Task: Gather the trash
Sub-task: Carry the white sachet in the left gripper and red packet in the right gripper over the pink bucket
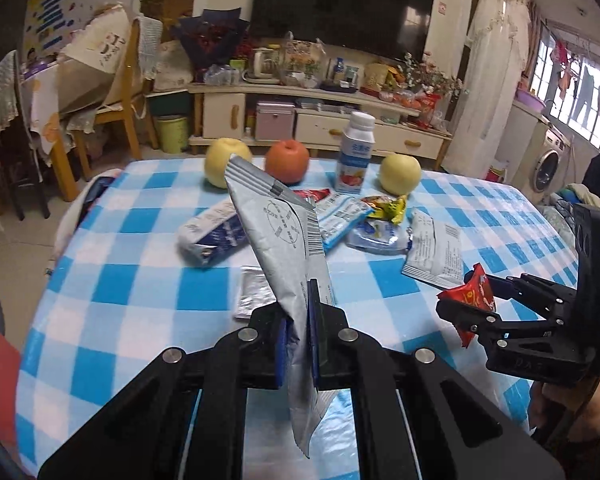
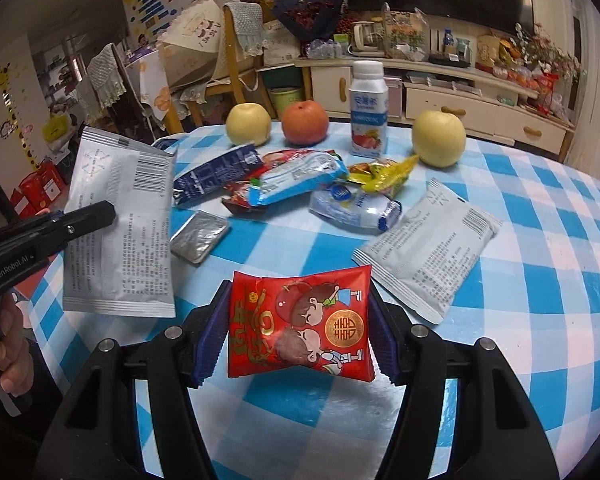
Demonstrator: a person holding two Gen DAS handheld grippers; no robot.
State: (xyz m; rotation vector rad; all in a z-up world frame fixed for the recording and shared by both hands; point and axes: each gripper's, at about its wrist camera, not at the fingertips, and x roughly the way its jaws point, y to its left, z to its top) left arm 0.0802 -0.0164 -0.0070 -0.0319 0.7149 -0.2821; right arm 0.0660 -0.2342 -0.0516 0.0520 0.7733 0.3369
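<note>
My left gripper point(image 1: 298, 344) is shut on a silver-grey wrapper point(image 1: 284, 248), which stands up between its blue pads above the table; the right wrist view shows the same grey wrapper point(image 2: 116, 232) at the left, lifted off the cloth. My right gripper point(image 2: 296, 336) is shut on a red sweet packet point(image 2: 300, 324) with cartoon figures, squeezed between both pads. The left wrist view shows that red packet point(image 1: 474, 294) at the right. Several wrappers lie mid-table: a dark blue one point(image 2: 216, 172), a light blue one point(image 2: 300, 176), a yellow one point(image 2: 380, 174), a white sachet point(image 2: 428, 248) and a foil square point(image 2: 199, 237).
Two yellow apples point(image 2: 248, 123) point(image 2: 439, 138), an orange fruit point(image 2: 305, 122) and a drink bottle point(image 2: 368, 108) stand along the far edge of the blue checked tablecloth point(image 2: 540, 240). Chairs and a TV cabinet stand beyond. A person's hand point(image 2: 4, 344) holds the left gripper.
</note>
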